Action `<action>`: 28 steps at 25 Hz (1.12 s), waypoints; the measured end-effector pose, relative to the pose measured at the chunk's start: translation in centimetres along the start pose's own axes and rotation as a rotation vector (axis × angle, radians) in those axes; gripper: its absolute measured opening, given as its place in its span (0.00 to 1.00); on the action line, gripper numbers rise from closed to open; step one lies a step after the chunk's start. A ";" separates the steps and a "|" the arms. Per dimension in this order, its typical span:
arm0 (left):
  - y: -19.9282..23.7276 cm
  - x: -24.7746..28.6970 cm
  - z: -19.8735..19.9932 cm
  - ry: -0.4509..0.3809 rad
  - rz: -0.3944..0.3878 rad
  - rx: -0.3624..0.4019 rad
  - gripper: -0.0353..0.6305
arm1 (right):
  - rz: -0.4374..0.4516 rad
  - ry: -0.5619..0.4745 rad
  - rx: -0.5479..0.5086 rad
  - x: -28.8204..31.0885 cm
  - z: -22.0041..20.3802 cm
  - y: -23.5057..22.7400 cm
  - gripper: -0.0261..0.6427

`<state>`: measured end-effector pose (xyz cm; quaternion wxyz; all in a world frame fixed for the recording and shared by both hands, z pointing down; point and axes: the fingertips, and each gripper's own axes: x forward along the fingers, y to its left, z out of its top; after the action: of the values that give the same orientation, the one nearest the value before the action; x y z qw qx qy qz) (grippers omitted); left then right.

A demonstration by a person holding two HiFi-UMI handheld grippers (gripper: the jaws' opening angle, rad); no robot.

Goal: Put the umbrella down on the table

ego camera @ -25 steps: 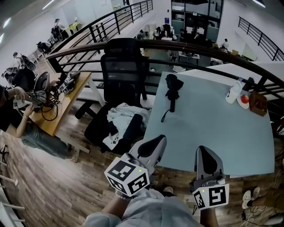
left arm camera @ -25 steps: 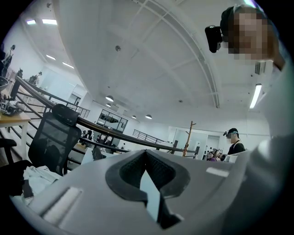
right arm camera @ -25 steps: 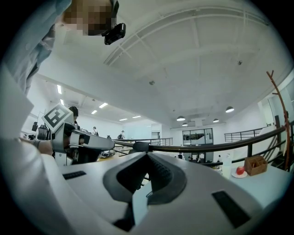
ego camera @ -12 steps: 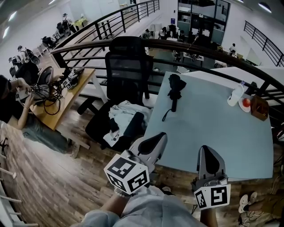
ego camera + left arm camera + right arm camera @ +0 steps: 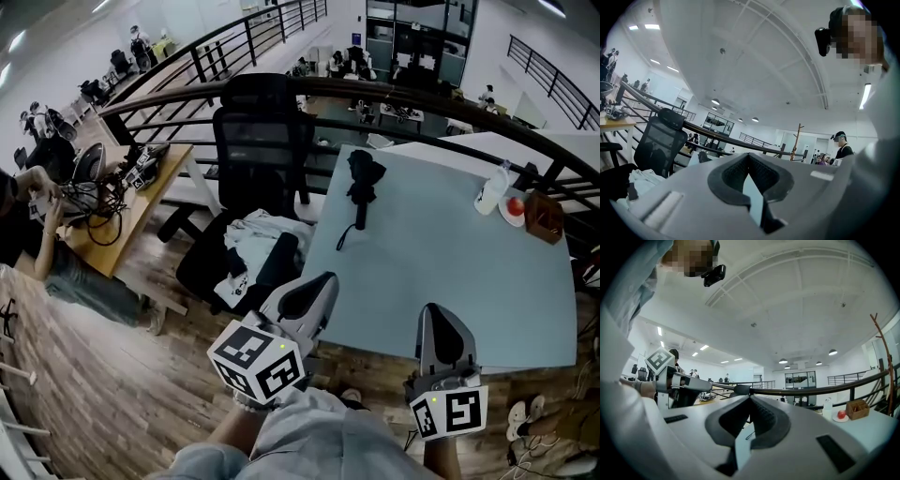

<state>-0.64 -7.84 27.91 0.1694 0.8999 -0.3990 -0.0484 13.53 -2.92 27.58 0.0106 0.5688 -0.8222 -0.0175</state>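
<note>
The table (image 5: 441,272) has a smooth, matt, pale top, and the umbrella (image 5: 361,183) is dull black cloth. The floor (image 5: 103,375) is grained wood plank with a faint sheen — the railing (image 5: 422,98) dark, smooth metal. The left gripper (image 5: 749,161) and right gripper (image 5: 750,401) have matt grey plastic shells — their pads black, ribbed and rubbery.

The black umbrella (image 5: 362,184) is folded shut. It lies flat on the pale blue table (image 5: 450,272), at eleven o'clock, its handle pointing to six.

Left claw (image 5: 322,281), right claw (image 5: 433,314): level, seemingly shut.
</note>
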 end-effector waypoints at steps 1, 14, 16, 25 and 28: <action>-0.1 0.0 0.0 0.002 -0.005 0.001 0.06 | -0.001 -0.001 0.000 0.0 0.0 0.0 0.03; 0.5 -0.3 -0.7 0.035 0.019 0.040 0.06 | 0.002 0.004 -0.004 0.6 -0.2 0.5 0.03; 0.8 -0.4 -0.6 0.033 0.024 0.039 0.06 | -0.003 0.003 -0.002 0.7 -0.2 0.3 0.03; 1.2 -0.5 -0.5 0.032 0.029 0.040 0.06 | 0.011 -0.008 -0.010 1.4 -0.1 0.7 0.03; 1.3 -0.5 -0.5 0.031 0.030 0.035 0.06 | 0.018 -0.008 -0.014 1.5 0.0 0.9 0.03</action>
<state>-1.77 -8.14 28.83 0.1606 0.8972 -0.4105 -0.0250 12.13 -4.01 27.65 0.0116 0.5610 -0.8273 -0.0255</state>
